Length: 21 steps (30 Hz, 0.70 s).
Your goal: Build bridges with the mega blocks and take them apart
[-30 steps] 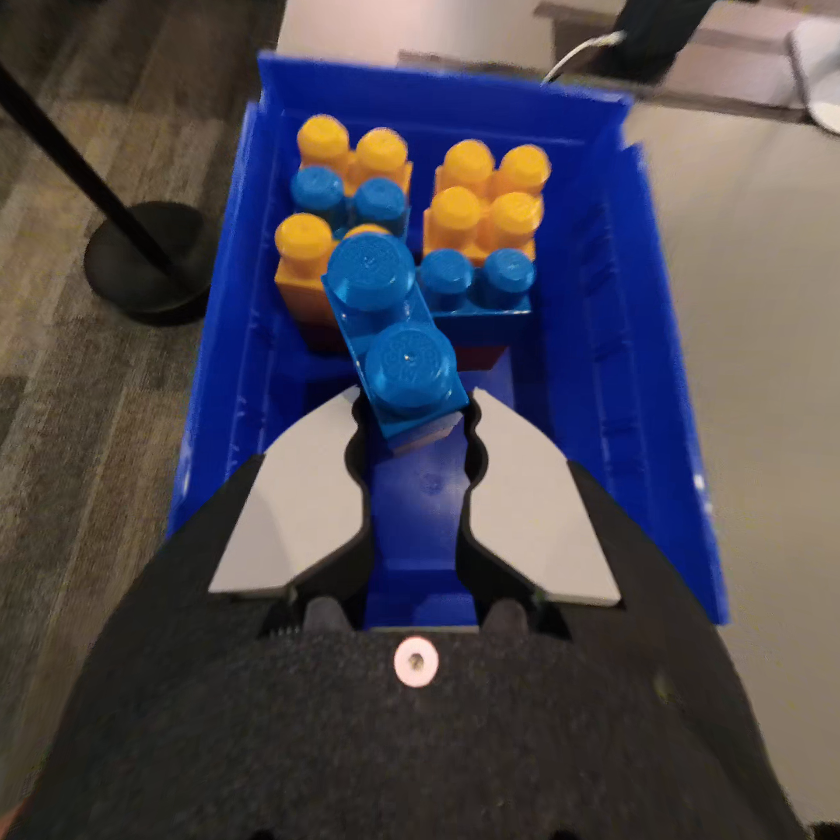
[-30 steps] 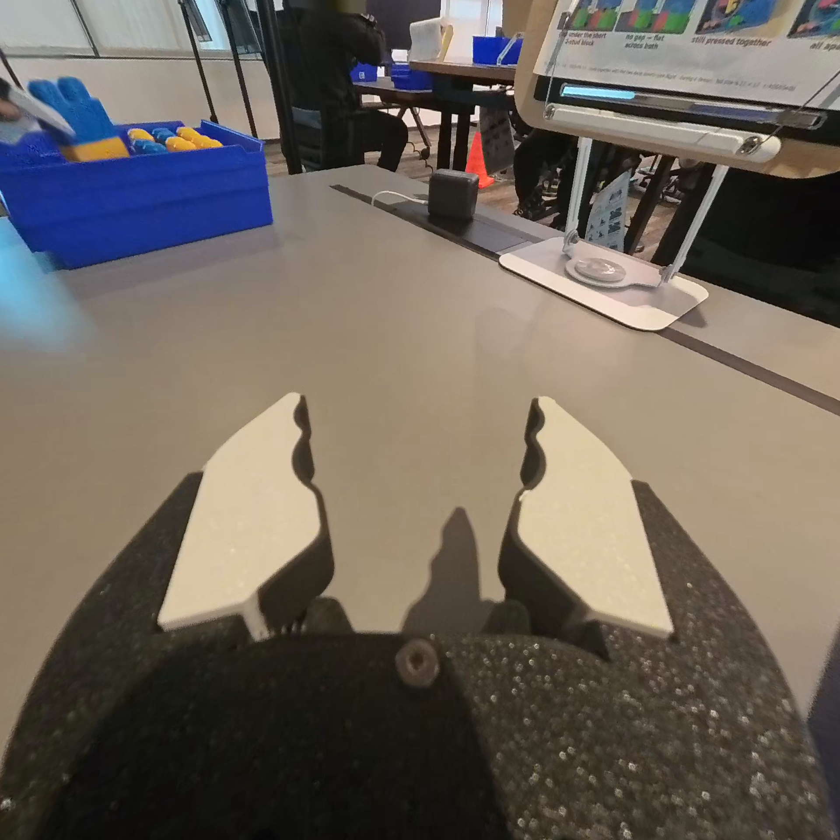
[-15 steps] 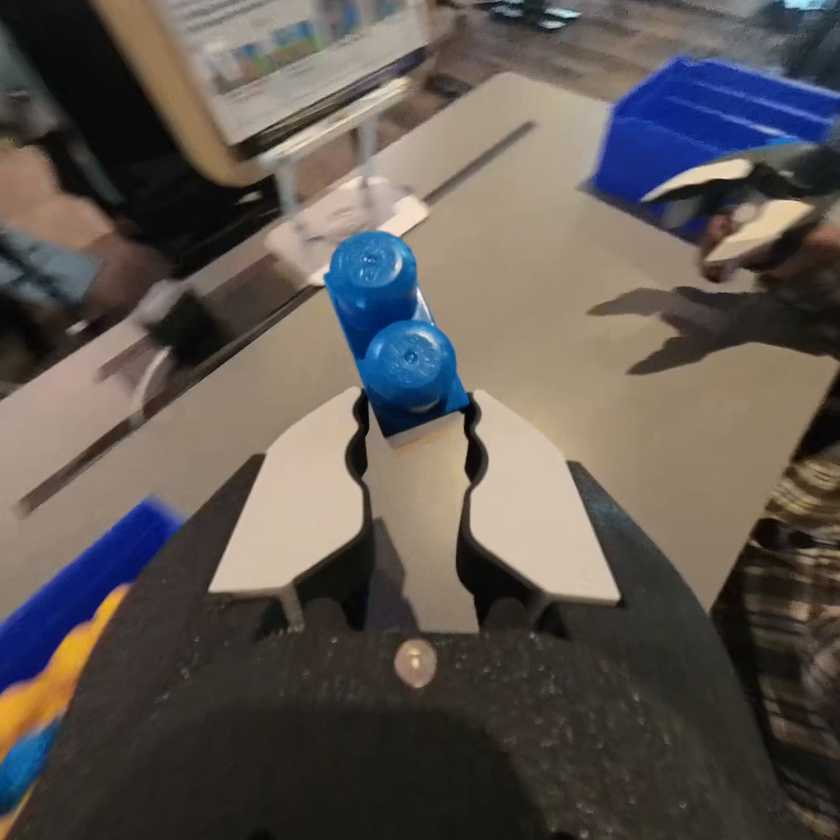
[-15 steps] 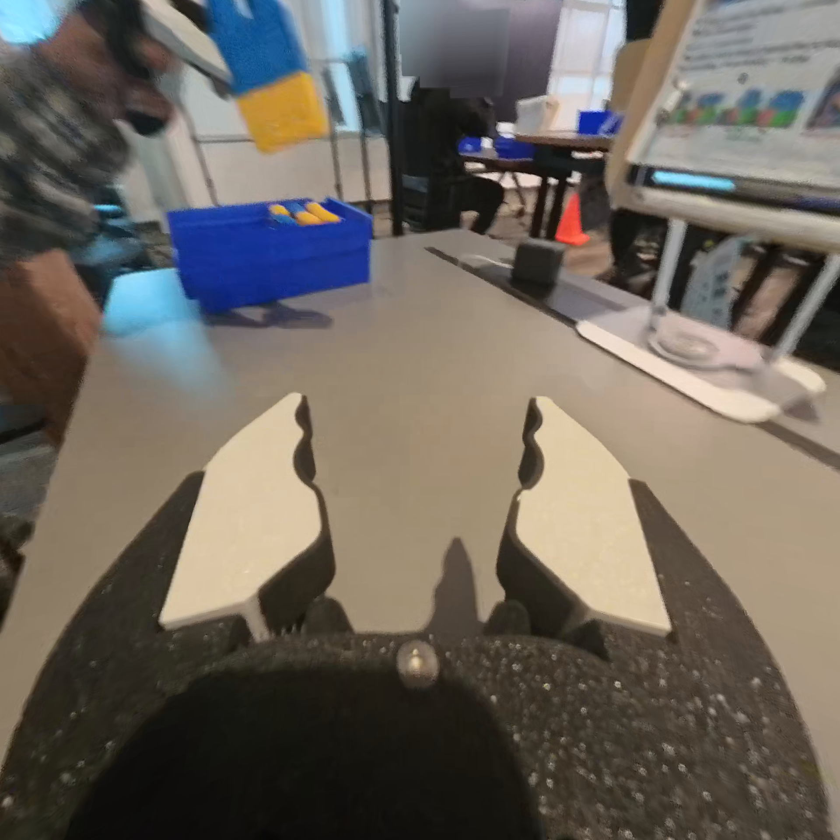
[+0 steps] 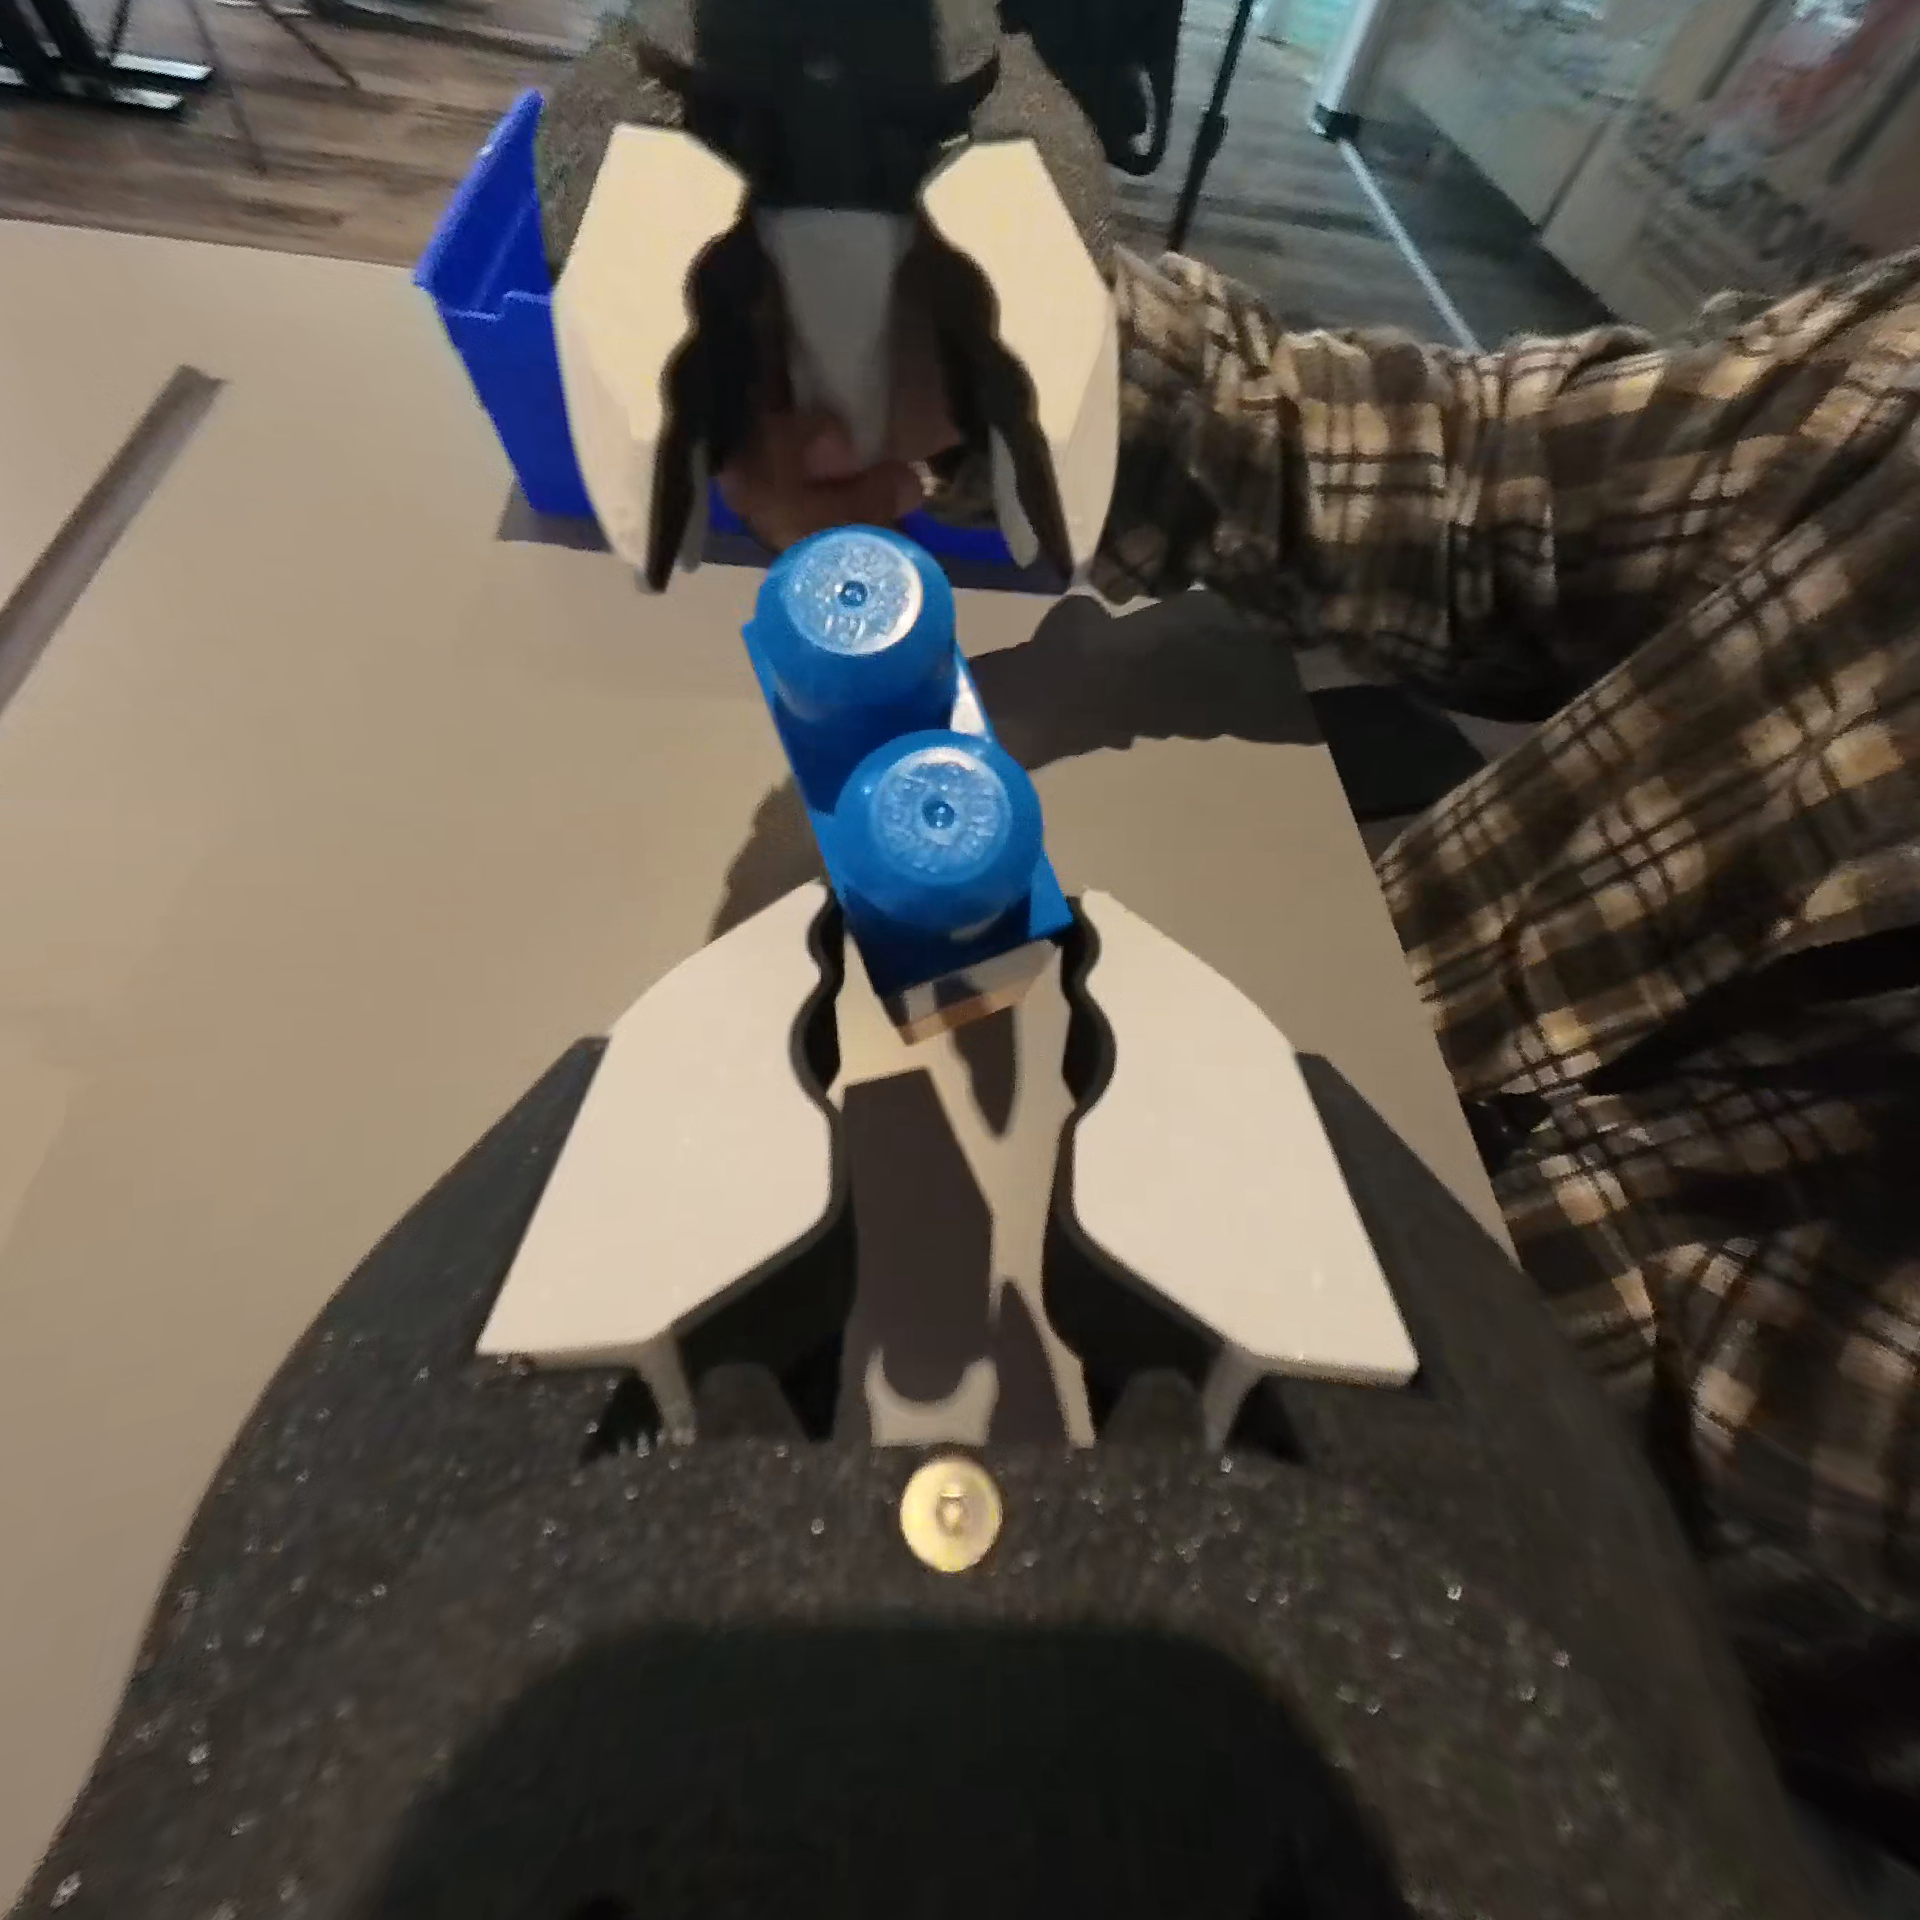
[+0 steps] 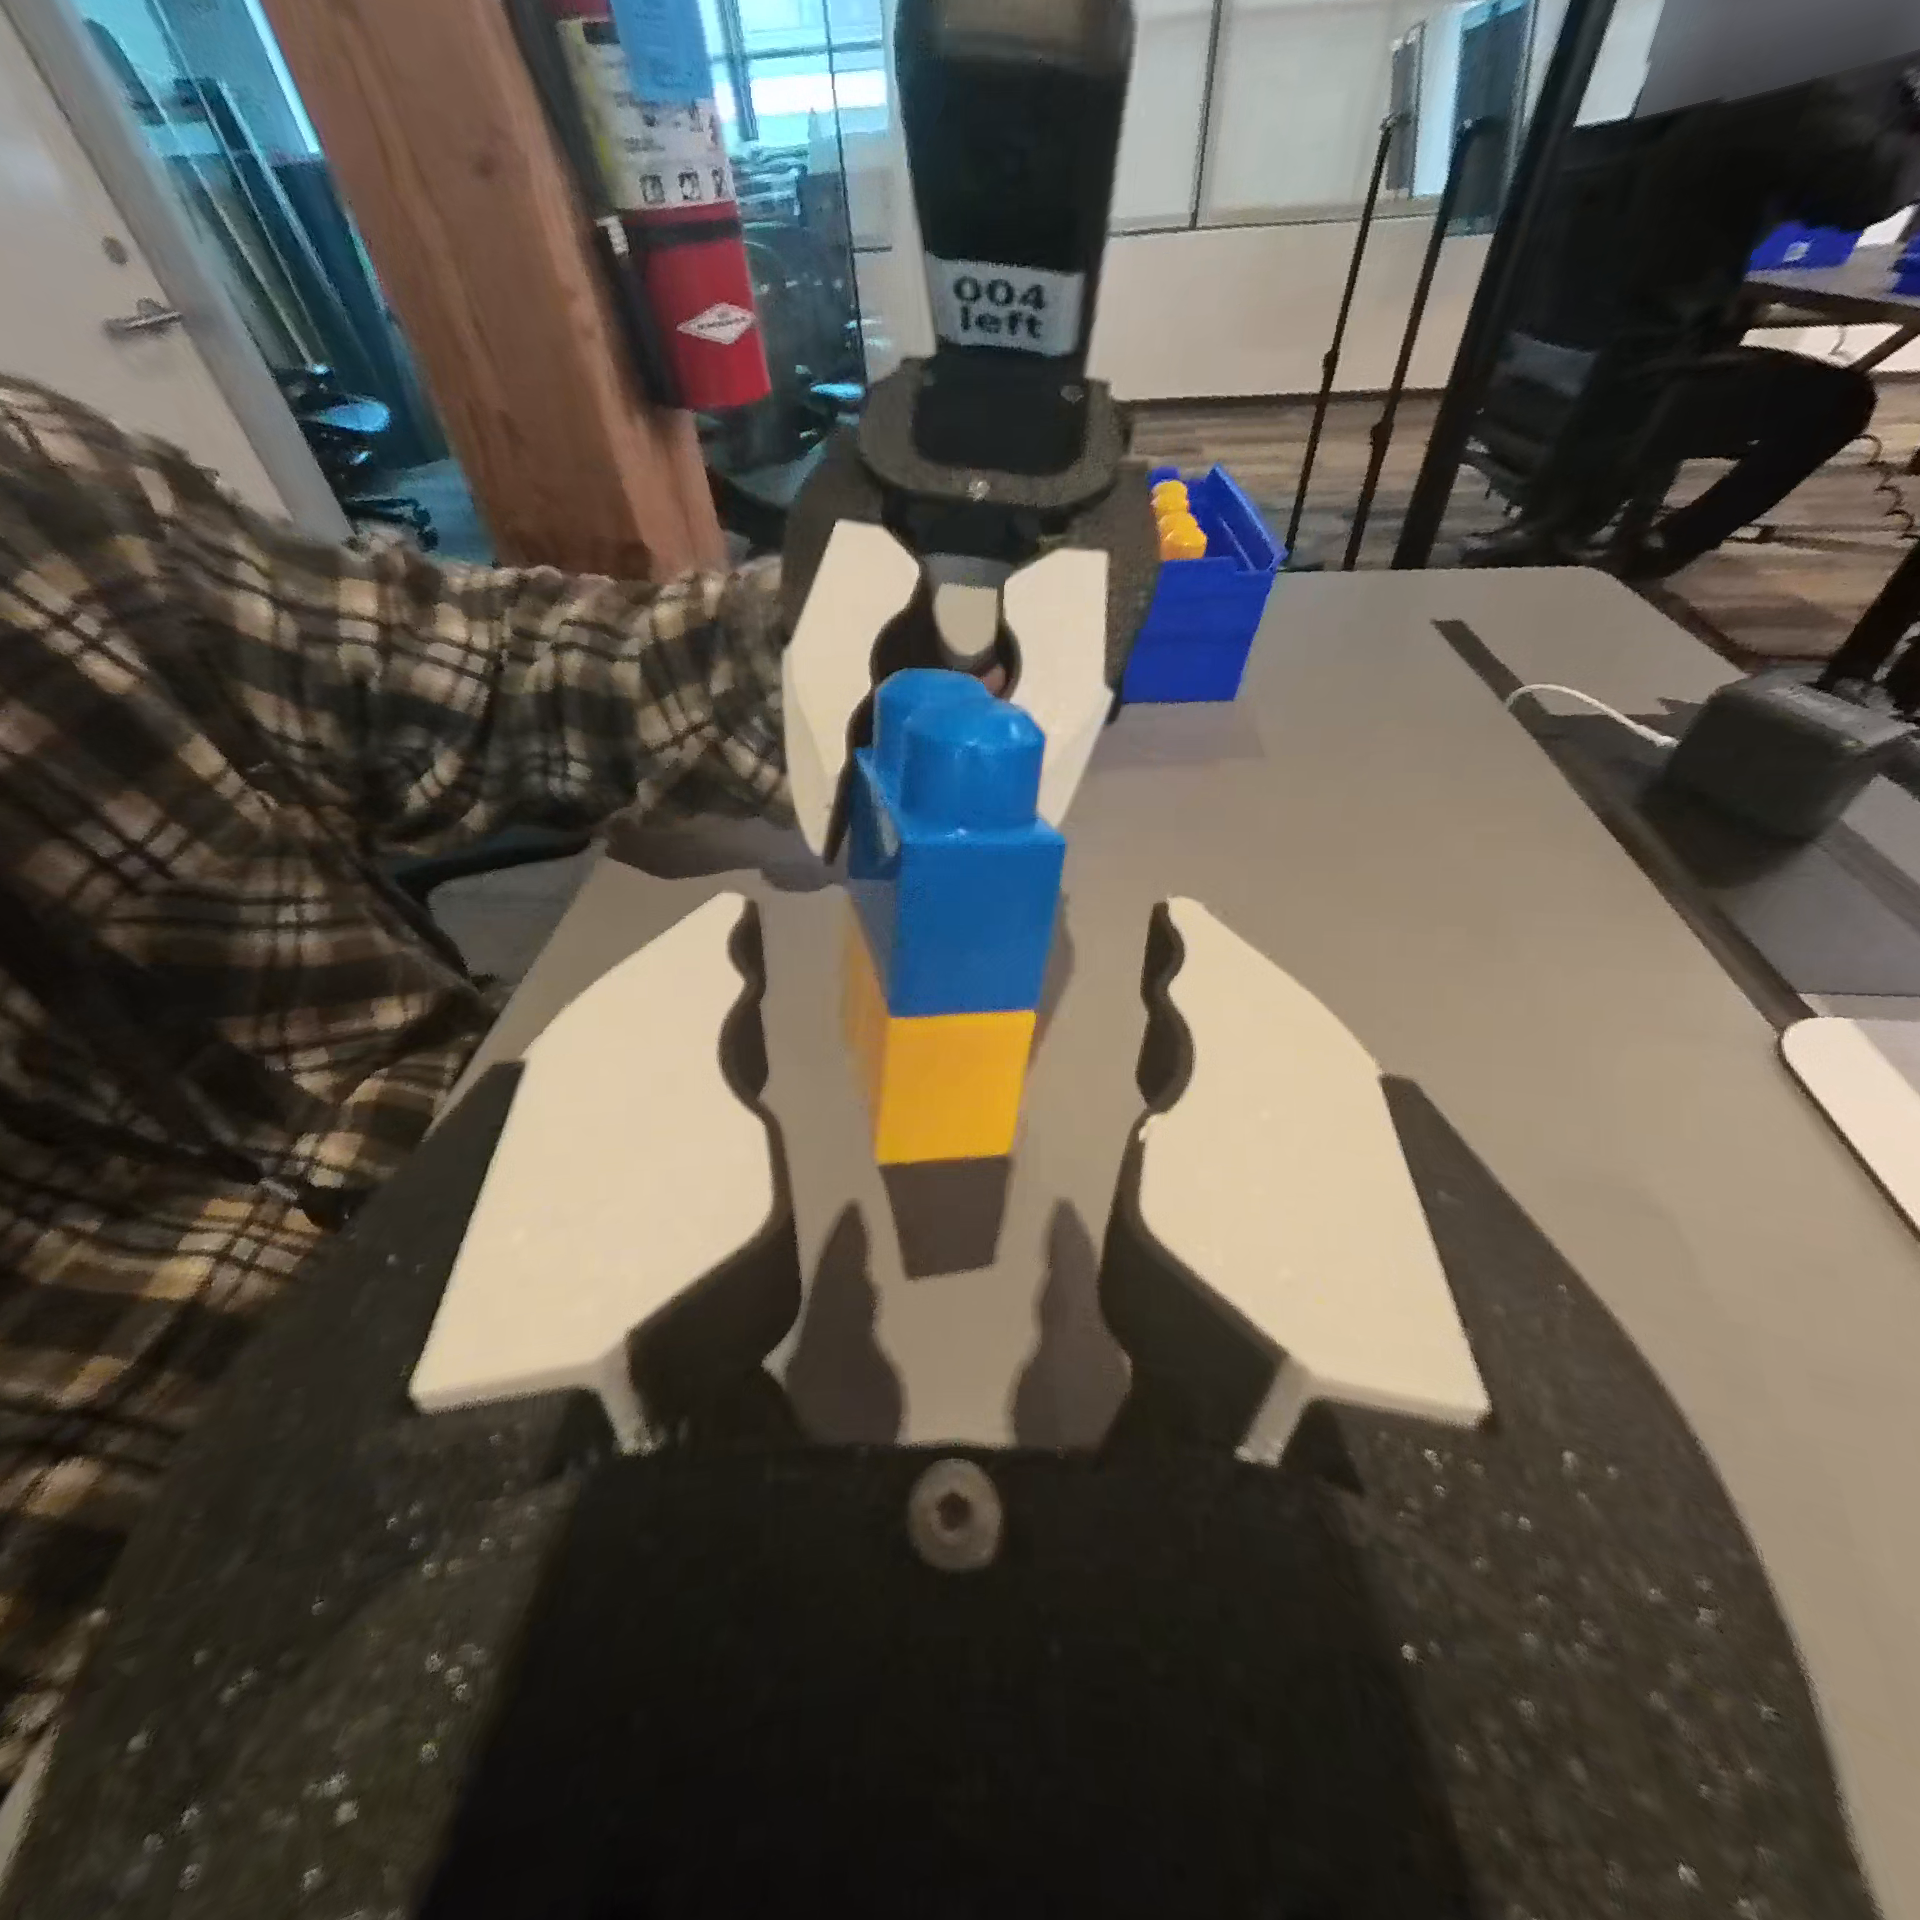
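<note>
Grey table [image 6: 1403, 831]; left claw [image 5: 951, 940] grips blue block [image 5: 899, 769]; right claw [image 6: 951, 940] spread.

This is an open office or lab workspace. Grey work tables [image 6: 1455, 831] stand on wood-look flooring, glass partition walls [image 6: 1299, 114] run behind, and a red fire extinguisher [image 6: 696, 312] hangs by a wooden column [image 6: 468, 260]. Blue parts bins [image 6: 1205, 613] sit on the tables, and a person works at another table [image 6: 1818, 301].

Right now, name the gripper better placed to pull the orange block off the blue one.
Right gripper: open, straddling the orange plastic block. Left gripper clamps the blue two-stud block.
</note>
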Each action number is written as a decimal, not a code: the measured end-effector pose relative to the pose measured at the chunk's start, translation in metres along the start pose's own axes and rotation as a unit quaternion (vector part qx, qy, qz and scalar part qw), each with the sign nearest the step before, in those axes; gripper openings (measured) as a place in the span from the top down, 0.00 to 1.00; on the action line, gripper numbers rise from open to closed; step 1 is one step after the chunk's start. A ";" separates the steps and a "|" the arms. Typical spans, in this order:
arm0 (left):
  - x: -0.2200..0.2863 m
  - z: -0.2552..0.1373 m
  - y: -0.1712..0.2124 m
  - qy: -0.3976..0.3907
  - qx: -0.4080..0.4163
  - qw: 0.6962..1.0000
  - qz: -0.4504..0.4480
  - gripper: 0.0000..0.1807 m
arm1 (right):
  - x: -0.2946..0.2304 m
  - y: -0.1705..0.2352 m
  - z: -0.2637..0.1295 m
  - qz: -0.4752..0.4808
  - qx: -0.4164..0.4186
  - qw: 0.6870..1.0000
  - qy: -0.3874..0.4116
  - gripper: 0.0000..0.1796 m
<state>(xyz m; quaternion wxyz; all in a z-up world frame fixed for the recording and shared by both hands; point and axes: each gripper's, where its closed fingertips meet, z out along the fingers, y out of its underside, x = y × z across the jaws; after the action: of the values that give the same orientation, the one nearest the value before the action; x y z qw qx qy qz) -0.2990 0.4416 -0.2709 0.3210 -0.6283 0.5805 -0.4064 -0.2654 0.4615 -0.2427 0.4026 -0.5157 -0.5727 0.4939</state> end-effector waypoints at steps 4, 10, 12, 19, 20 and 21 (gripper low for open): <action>-0.005 0.008 -0.006 0.026 0.011 1.000 0.004 0.78 | 0.001 0.010 0.010 0.004 -0.018 0.999 -0.026 0.66; -0.018 0.008 -0.017 0.033 0.051 0.998 -0.001 0.78 | 0.013 0.007 0.012 0.011 -0.001 0.999 -0.036 0.79; -0.022 0.005 -0.023 0.040 0.081 0.996 -0.015 0.76 | 0.019 0.000 0.011 0.011 0.022 0.999 -0.029 0.79; -0.044 0.014 -0.016 0.027 0.124 0.989 -0.070 0.56 | 0.045 -0.017 0.002 0.050 0.118 0.992 0.006 0.80; -0.046 0.014 -0.016 0.028 0.131 0.988 -0.074 0.58 | 0.045 -0.016 0.003 0.054 0.124 0.991 0.003 0.80; -0.047 0.015 -0.015 0.031 0.131 0.988 -0.080 0.60 | 0.045 -0.016 0.004 0.059 0.130 0.990 0.001 0.80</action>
<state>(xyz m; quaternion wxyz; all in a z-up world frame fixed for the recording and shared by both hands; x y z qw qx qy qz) -0.2785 0.4892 -0.2716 0.3487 -0.6121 0.4802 -0.5226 -0.2791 0.5058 -0.2296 0.4373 -0.4925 -0.4715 0.5865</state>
